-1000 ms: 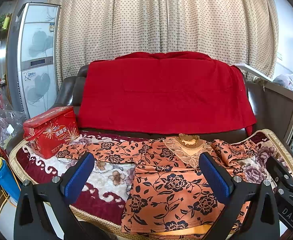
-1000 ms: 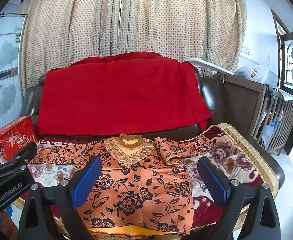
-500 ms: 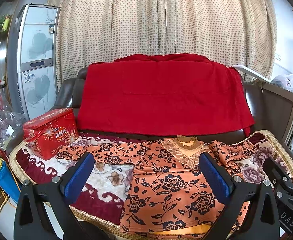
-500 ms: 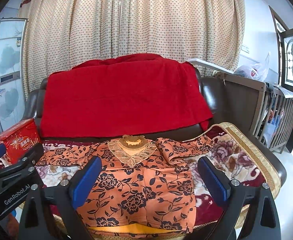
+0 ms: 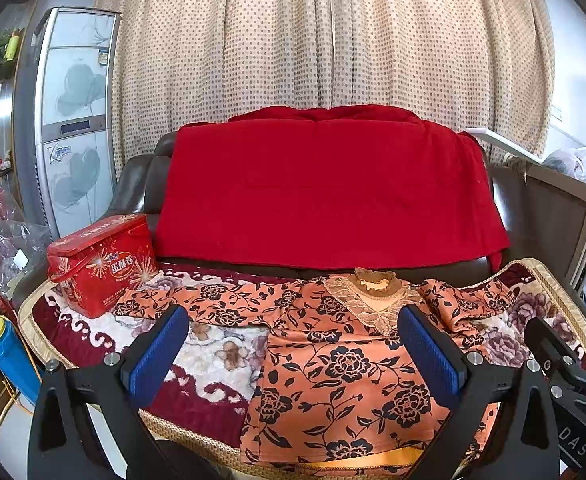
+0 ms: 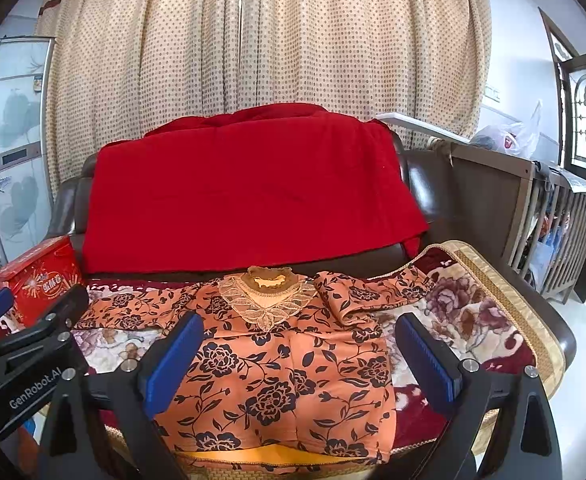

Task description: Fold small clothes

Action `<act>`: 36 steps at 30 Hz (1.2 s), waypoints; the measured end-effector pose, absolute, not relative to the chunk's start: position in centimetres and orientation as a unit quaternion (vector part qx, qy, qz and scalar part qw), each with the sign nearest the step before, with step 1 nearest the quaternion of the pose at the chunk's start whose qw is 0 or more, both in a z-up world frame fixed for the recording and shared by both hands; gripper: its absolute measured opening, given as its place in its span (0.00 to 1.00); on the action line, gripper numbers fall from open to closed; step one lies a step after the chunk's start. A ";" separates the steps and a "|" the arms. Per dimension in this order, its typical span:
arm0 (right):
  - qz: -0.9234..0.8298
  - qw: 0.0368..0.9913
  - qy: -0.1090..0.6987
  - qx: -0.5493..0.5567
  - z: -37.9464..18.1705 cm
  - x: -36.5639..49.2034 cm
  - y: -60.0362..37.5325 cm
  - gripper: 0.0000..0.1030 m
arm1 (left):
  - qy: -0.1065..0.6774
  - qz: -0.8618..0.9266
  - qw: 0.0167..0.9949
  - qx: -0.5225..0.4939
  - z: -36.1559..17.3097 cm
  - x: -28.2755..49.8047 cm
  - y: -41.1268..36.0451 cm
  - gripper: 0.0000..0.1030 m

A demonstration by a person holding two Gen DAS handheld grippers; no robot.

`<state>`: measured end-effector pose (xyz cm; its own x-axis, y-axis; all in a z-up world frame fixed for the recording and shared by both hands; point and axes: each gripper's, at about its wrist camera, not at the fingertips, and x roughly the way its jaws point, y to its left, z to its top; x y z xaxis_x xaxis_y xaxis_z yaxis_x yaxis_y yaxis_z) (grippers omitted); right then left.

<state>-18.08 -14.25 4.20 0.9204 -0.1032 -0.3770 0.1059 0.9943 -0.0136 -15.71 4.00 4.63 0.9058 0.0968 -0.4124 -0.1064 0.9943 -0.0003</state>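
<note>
Hovering: left gripper (image 5: 293, 344) and right gripper (image 6: 301, 352) both spread, empty over floral blouse (image 6: 289, 364); risk — slippery fabric bunching, pinching the blanket (image 5: 213, 360) too.

Ahead of the jaws a red blanket (image 5: 325, 188) drapes the dark sofa (image 5: 137, 184) under dotted curtains (image 5: 325, 36), a red tin (image 5: 101, 262) sits left of them on the flowered cover (image 5: 213, 356), and a crib (image 6: 561, 232) stands off right.
</note>
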 end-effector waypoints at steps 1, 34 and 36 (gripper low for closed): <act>-0.054 0.980 0.193 0.005 4.3 -18.1 -14.2 0.95 | 0.211 0.052 0.976 -0.011 4.6 -15.7 3.9 1.00; -0.075 0.974 0.212 0.019 2.8 -17.3 -15.9 0.95 | 0.236 0.047 0.971 0.000 2.7 -13.3 3.0 1.00; -0.080 0.972 0.218 0.020 1.9 -16.0 -16.8 0.95 | 0.253 0.046 0.966 -0.003 1.8 -11.4 3.0 1.00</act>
